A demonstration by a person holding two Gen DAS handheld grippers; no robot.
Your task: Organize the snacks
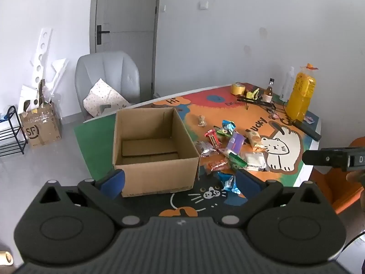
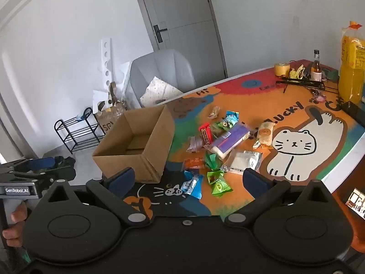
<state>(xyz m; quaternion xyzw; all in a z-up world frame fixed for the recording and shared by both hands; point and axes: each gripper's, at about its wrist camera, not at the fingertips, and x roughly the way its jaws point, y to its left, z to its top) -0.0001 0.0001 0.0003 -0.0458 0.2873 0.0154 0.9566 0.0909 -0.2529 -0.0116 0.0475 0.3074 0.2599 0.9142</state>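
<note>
The table mat (image 2: pixel 303 114) reads "LUCKY" beside its white cartoon cat and "Hi" behind the one open cardboard box (image 1: pixel 152 150). A second carton on the floor left of that box is printed "SF" (image 1: pixel 41 125). The snacks (image 2: pixel 219 146) lie loose in one pile just right of the box, ahead of both tools; two green packets (image 2: pixel 219 182) and one blue packet (image 2: pixel 194 183) lie nearest. The left gripper (image 1: pixel 180 181) and right gripper (image 2: pixel 192 181) are spread wide, holding nothing. The left tool's body reads "GenRobot.AI" (image 2: pixel 17 190).
</note>
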